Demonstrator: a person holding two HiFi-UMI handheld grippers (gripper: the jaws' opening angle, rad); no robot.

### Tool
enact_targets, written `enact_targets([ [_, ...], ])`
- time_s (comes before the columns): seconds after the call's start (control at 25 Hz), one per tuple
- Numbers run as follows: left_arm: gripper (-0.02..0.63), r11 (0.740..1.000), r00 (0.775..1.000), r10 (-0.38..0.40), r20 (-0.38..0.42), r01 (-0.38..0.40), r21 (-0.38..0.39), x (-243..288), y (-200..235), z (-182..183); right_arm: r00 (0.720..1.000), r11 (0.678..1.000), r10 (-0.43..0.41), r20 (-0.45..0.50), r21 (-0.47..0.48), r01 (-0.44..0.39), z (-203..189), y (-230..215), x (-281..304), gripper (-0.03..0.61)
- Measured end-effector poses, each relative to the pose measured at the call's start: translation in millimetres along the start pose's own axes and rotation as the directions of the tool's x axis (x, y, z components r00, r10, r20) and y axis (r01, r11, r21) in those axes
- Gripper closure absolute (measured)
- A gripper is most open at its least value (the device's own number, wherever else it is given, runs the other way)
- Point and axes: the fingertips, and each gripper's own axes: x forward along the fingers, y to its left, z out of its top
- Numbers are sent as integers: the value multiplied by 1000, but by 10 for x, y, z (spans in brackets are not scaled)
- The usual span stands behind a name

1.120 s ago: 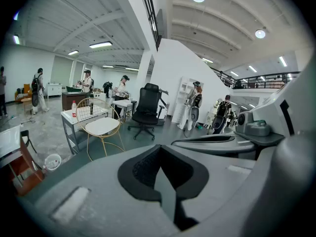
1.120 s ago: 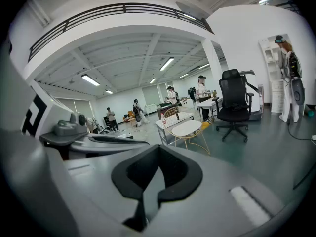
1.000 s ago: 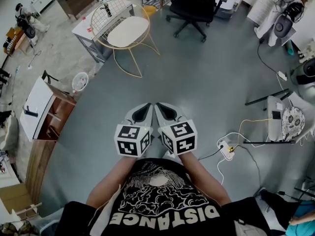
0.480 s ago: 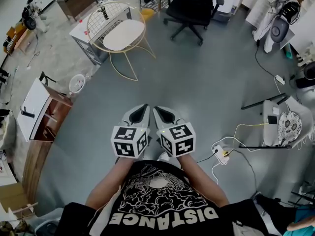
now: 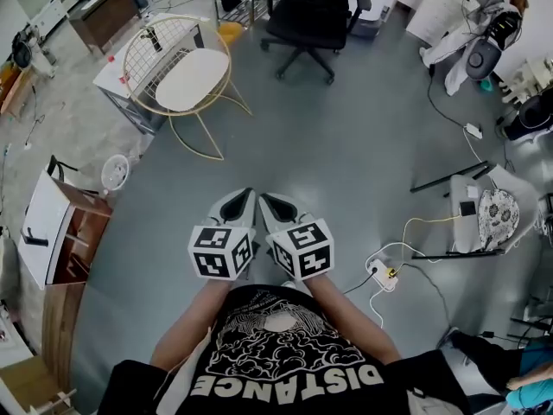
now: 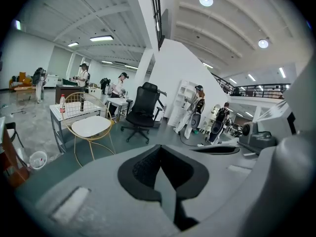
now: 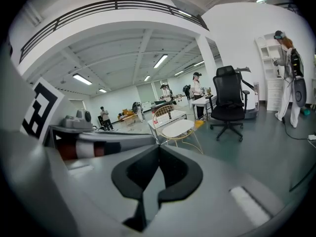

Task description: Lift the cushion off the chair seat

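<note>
A white round cushion (image 5: 192, 78) lies on the seat of a gold wire chair (image 5: 147, 46), far ahead and to the left on the grey floor. The cushion (image 6: 90, 126) shows small in the left gripper view and again, as the cushion (image 7: 178, 128), in the right gripper view. My left gripper (image 5: 245, 195) and right gripper (image 5: 267, 198) are held side by side in front of the person's chest, well short of the chair. Both are shut with nothing between the jaws, as the left gripper (image 6: 159, 147) and right gripper (image 7: 158, 149) show in their own views.
A black office chair (image 5: 307, 11) stands right of the gold chair, and a white table (image 5: 117, 63) behind it. A wooden cabinet (image 5: 65, 232) and small white bin (image 5: 114, 171) are at left. A power strip (image 5: 380, 275) with cables lies at right. People stand far off.
The person has walked toward the gold chair, which has slid left and down in the head view. Both grippers stay together and shut.
</note>
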Motion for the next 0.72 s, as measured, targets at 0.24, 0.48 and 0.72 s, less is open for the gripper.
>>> enact_targets([
  [0.24,615,999,999,-46,-6,46,0,285,433,390,999,999,-48,-5,-12,48,406,-131,484,581],
  [0.48,615,998,997,-70,-20,70,-3,454,883,675,997,997,-80,-10,0,80,692,-147,936,582],
  [0.72,615,995,994,-101,-37,101,-9,592,1232,818,994,994,-110,-18,12,110,854,-153,1308,581],
])
